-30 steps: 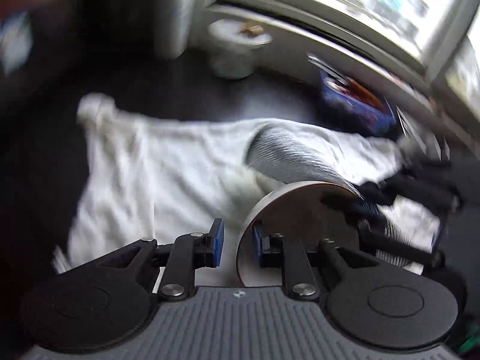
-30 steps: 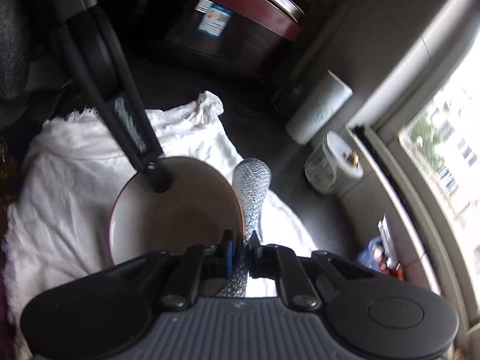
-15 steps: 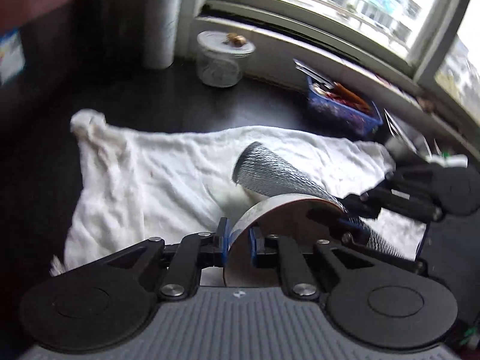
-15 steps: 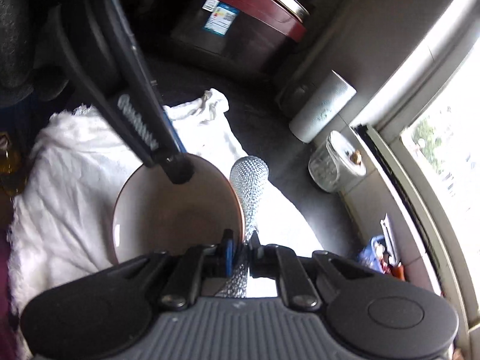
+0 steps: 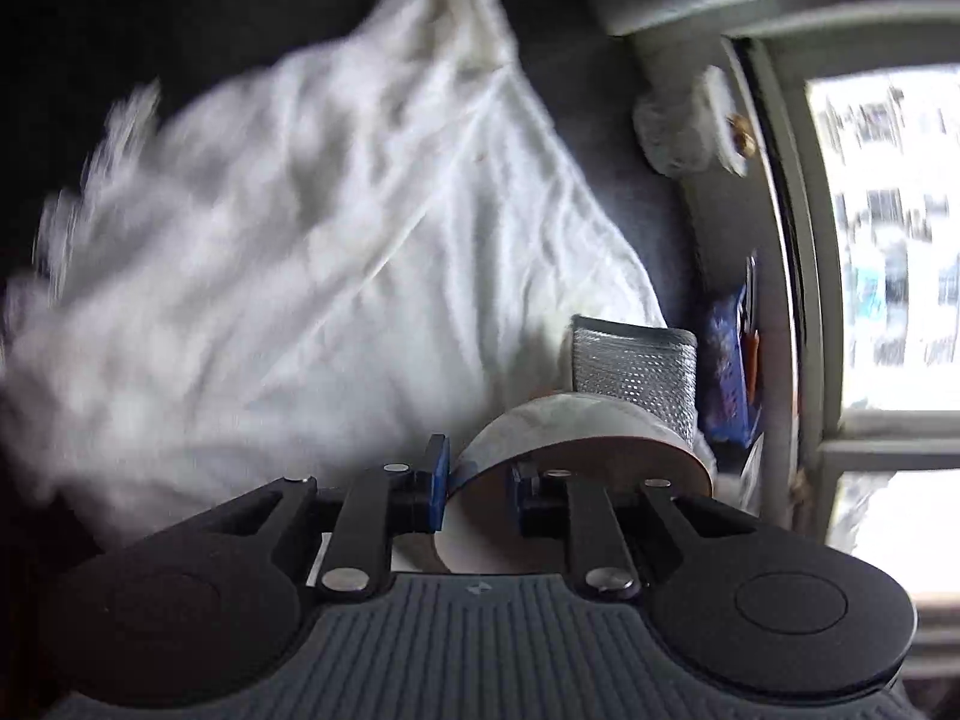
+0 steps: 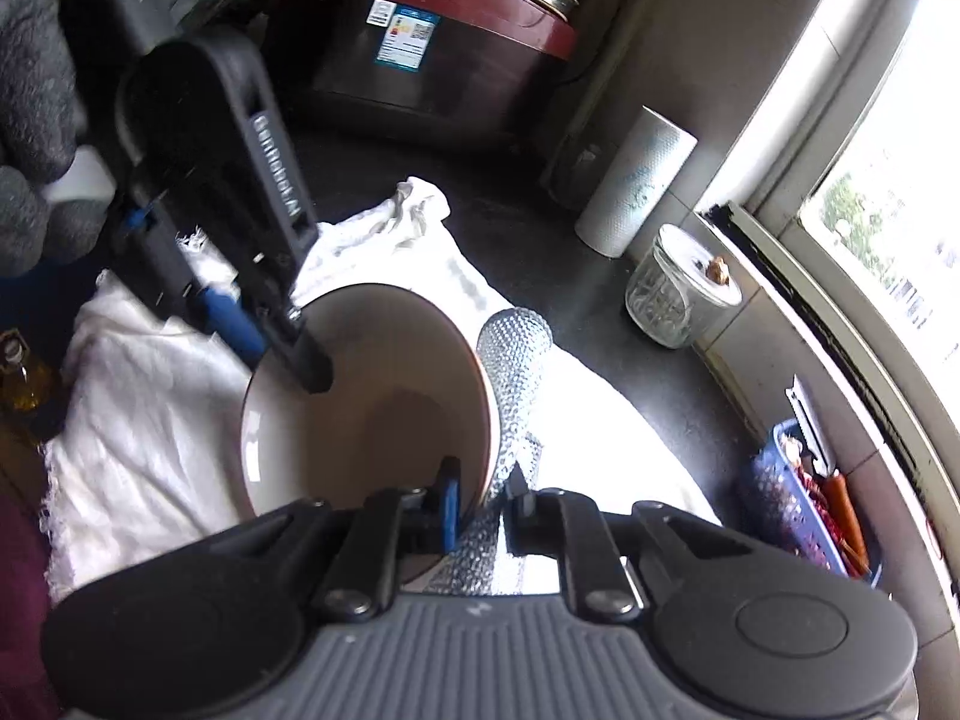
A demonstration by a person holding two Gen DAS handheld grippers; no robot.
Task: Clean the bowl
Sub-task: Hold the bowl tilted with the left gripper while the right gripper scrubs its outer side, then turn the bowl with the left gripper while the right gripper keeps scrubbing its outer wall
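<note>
A beige bowl (image 6: 384, 408) with a brown rim hangs tilted above a white towel (image 6: 138, 420). My left gripper (image 6: 282, 348) clamps the bowl's far-left rim; its jaws are opening, with the rim (image 5: 576, 456) still between the pads. In its own view the left gripper (image 5: 477, 486) straddles that rim. My right gripper (image 6: 483, 498) pinches a silver mesh scouring cloth (image 6: 516, 354) against the near rim, one pad inside the bowl; its jaws are opening too. The cloth (image 5: 636, 366) stands up along the bowl's outside.
On the dark counter stand a red rice cooker (image 6: 432, 42), a paper towel roll (image 6: 636, 180) and a lidded glass jar (image 6: 678, 294). A blue basket (image 6: 792, 498) sits by the window sill. An oil bottle (image 6: 24, 384) is at the left. A grey-gloved hand (image 6: 30, 90) holds the left gripper.
The left gripper has rolled strongly and dropped, turning the bowl with it; its grip now sits at the bowl's upper-left rim. The right gripper has stayed put with the cloth.
</note>
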